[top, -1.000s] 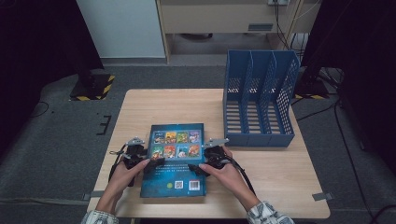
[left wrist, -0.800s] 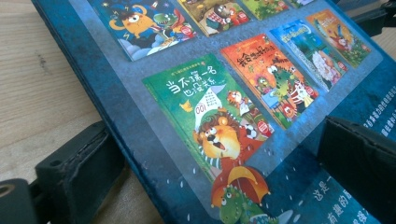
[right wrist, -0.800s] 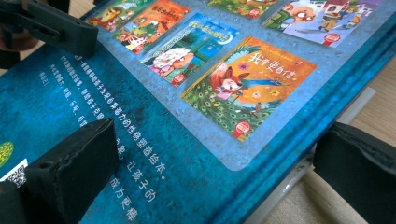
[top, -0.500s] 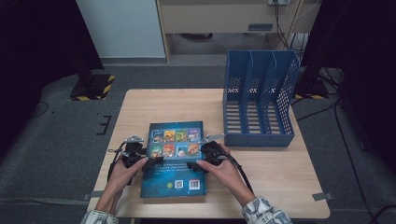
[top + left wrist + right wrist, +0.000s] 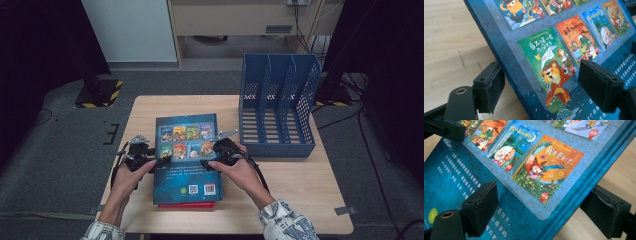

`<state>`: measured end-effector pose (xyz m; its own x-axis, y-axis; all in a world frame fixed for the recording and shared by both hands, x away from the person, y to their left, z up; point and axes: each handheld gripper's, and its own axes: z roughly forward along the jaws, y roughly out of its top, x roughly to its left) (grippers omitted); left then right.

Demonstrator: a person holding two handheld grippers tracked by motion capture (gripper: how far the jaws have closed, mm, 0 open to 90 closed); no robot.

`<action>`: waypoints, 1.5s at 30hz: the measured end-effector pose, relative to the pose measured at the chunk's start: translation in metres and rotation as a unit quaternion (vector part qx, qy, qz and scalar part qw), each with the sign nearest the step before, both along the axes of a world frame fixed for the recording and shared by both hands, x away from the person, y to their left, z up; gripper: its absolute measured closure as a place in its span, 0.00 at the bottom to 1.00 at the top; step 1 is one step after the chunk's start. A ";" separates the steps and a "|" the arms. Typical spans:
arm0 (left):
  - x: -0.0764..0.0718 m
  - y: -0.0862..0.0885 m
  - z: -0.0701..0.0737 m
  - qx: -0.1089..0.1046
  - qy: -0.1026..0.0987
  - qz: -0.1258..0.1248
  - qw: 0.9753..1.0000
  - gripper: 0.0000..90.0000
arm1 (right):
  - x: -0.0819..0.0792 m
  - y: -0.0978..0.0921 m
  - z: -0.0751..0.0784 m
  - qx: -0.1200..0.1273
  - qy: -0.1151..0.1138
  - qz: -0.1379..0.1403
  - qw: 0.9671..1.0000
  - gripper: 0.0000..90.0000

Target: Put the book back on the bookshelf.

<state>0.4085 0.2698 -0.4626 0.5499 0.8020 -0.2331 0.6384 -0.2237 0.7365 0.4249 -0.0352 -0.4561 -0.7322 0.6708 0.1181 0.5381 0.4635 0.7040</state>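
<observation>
Blue hardcover book, stiff, glossy and seemingly weighty, lying atop a red one at the table's six o'clock: we are straddling its side edges, left gripper and right gripper spread, not yet pinching.

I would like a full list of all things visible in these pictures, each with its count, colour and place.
Blue book: one, blue cover with small colourful book pictures, on top of the stack at the front middle of the table.
Red book: one, red, edge showing under the blue book at the near end.
File rack: one, blue, with slots, on the right rear part of the table.
Table: one, light wood, centre of the floor.
Left gripper: one, black, at the blue book's left edge, jaws open, one on each side of that edge.
Right gripper: one, black, at the book's right edge, jaws open likewise.
Hands: two, holding the grippers, sleeves patterned.
</observation>
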 end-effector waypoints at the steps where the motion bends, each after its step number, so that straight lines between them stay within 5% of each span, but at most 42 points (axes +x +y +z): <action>1: 0.000 0.000 0.000 0.000 0.000 0.000 1.000 0.26 | 0.000 0.000 0.000 0.000 0.000 0.000 1.000 0.18; 8: 0.004 -0.002 0.019 0.027 -0.016 -0.004 1.000 0.30 | 0.006 -0.001 0.016 -0.010 -0.020 -0.005 1.000 0.25; 27: 0.010 0.001 0.049 0.027 -0.053 0.010 0.998 0.42 | 0.016 -0.002 0.050 -0.003 -0.058 -0.010 0.998 0.36; 32: 0.011 -0.001 0.060 0.047 -0.071 0.016 0.996 0.45 | 0.021 -0.001 0.058 -0.008 -0.068 -0.023 0.997 0.40; 45: 0.016 0.002 0.077 0.047 -0.098 0.033 0.994 0.52 | 0.027 0.001 0.076 -0.005 -0.087 -0.034 0.996 0.48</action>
<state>0.4243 0.2722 -0.3857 0.5225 0.8512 -0.0496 0.5012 -0.2596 0.8255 0.4515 -0.0338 -0.3801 -0.6945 0.7193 -0.0130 0.4388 0.4379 0.7847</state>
